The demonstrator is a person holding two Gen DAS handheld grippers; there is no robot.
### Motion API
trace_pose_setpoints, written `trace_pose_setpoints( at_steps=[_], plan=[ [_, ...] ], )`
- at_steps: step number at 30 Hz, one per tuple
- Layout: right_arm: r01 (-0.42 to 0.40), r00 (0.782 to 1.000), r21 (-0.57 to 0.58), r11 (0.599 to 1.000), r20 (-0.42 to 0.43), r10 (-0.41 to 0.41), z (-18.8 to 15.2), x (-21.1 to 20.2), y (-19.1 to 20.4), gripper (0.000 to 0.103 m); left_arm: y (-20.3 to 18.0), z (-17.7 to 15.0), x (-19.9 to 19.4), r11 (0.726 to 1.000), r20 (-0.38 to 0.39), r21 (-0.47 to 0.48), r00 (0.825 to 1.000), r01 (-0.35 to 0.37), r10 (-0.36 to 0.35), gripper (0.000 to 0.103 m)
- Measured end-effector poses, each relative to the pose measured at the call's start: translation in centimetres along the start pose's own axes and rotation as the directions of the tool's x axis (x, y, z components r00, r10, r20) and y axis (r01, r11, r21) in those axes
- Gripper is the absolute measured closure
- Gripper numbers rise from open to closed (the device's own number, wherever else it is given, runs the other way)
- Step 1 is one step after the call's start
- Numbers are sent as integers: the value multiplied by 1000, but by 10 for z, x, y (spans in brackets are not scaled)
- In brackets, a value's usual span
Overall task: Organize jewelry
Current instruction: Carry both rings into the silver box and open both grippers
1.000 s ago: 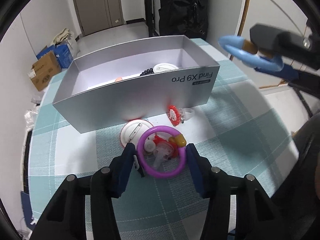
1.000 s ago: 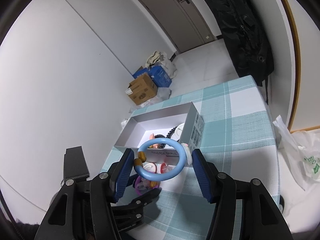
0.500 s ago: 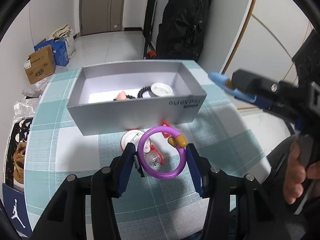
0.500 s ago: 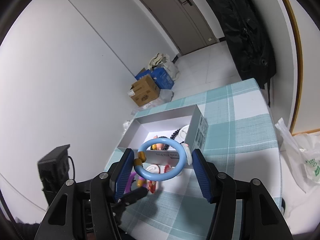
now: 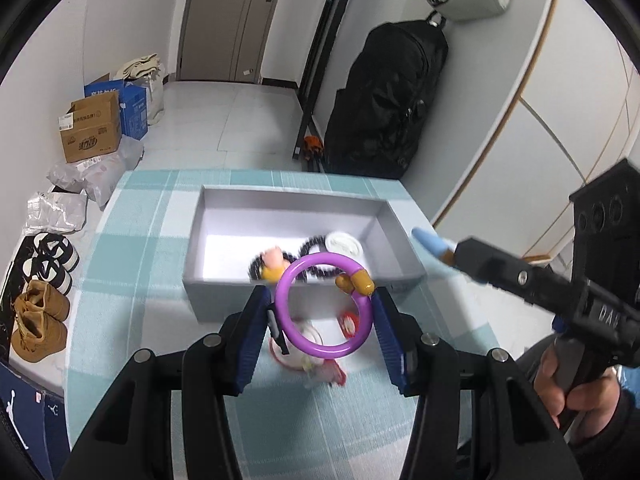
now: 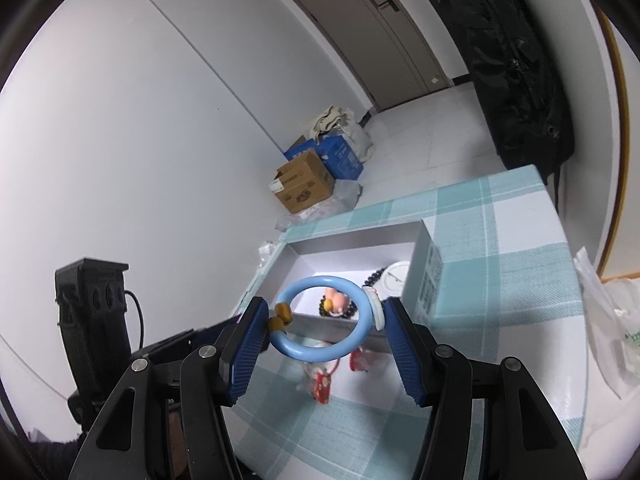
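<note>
Purple bangle point(image 5: 325, 305) clamped in my left gripper point(image 5: 323, 312), above grey box's point(image 5: 224, 300) near wall. Blue bangle point(image 6: 326, 319) pinched in right gripper point(image 6: 325, 320). Checked tablecloth point(image 5: 168, 208), pale floor, door beyond. Trinkets point(image 5: 316, 354) under bangle blurred.

Purple bangle point(image 5: 325, 305), amber beads at its 2 o'clock. Light-blue bangle point(image 6: 326, 319), amber beads at its 9 o'clock, white bead at 3. Blue gripper pads point(image 5: 251, 344), black frames. Silver-grey box point(image 5: 240, 300), white inside. Worktop point(image 5: 152, 240): teal-and-white plaid.
</note>
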State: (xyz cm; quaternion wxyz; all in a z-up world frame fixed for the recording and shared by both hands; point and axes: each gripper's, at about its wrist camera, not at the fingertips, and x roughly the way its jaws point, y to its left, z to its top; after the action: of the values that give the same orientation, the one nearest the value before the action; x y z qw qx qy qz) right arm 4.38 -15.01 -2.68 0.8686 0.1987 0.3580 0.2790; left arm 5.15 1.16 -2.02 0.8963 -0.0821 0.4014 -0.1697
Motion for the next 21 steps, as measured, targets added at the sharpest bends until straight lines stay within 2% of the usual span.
trace_pose_setpoints(
  at_steps=[8, 21],
  plan=[
    [-24, 1000, -9, 1000, -5, 24, 15, 17, 3, 44, 12, 18, 10, 999, 10, -38, 1000, 22, -21, 57],
    [-42, 998, 32, 999, -38, 43, 31, 47, -4, 44, 38, 35, 38, 987, -49, -159, 998, 24, -32, 57]
  ],
)
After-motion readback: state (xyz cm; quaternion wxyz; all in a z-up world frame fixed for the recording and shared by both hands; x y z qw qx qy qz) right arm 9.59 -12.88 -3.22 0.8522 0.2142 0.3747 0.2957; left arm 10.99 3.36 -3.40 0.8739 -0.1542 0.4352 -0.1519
